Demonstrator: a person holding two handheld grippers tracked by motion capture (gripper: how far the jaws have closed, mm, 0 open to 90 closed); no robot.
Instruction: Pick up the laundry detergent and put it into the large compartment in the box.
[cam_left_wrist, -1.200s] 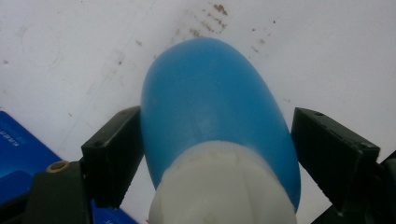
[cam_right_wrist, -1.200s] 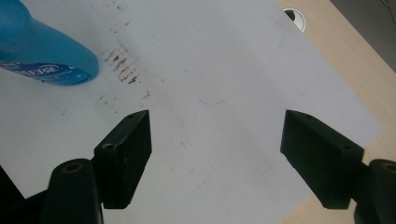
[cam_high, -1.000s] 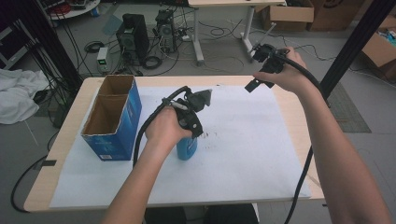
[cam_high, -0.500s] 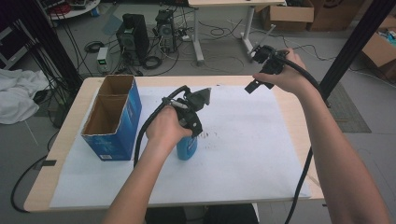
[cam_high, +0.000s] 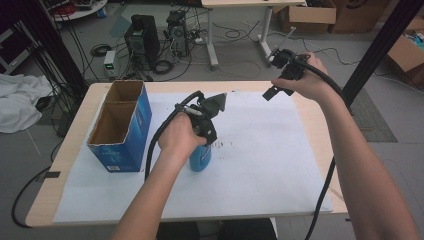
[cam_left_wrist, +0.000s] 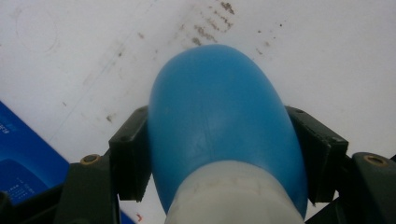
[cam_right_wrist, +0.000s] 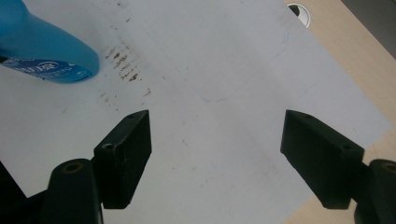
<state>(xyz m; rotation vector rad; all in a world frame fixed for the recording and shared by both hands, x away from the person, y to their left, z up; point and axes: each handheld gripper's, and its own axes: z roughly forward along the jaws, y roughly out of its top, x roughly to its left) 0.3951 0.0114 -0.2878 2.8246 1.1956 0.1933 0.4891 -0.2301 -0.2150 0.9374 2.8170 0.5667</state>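
From the high view, the left gripper (cam_high: 204, 131) comes down on a blue bottle (cam_high: 200, 159) that stands on the white paper (cam_high: 260, 165) near the middle of the counter (cam_high: 75, 145). So the grab looks done. The bottle has not gone anywhere yet, and I think the next job is to carry it somewhere, maybe to the box (cam_high: 120, 127) just to its left. The box is open on top and has two empty parts. The right gripper (cam_high: 281, 75) is held up high over the far right corner, well away from the bottle. There is lots of bare paper to the right and in front of the bottle. The box wall is near on the left, so a move that way must go up and over.

In the left gripper view, the two black fingers (cam_left_wrist: 130, 161) pinch the bottle (cam_left_wrist: 224, 135) from both sides, touching it. Brown specks mark the paper (cam_left_wrist: 70, 56) past the bottle. A blue bit of the box (cam_left_wrist: 23, 158) shows at the lower left, close by.

In the right gripper view, the fingers (cam_right_wrist: 126, 154) are spread wide with nothing between them. Below lies bare paper (cam_right_wrist: 224, 84), with the bottle (cam_right_wrist: 42, 51) off at the top left. The paper's edge and the wooden counter (cam_right_wrist: 355, 60) lie to the right.
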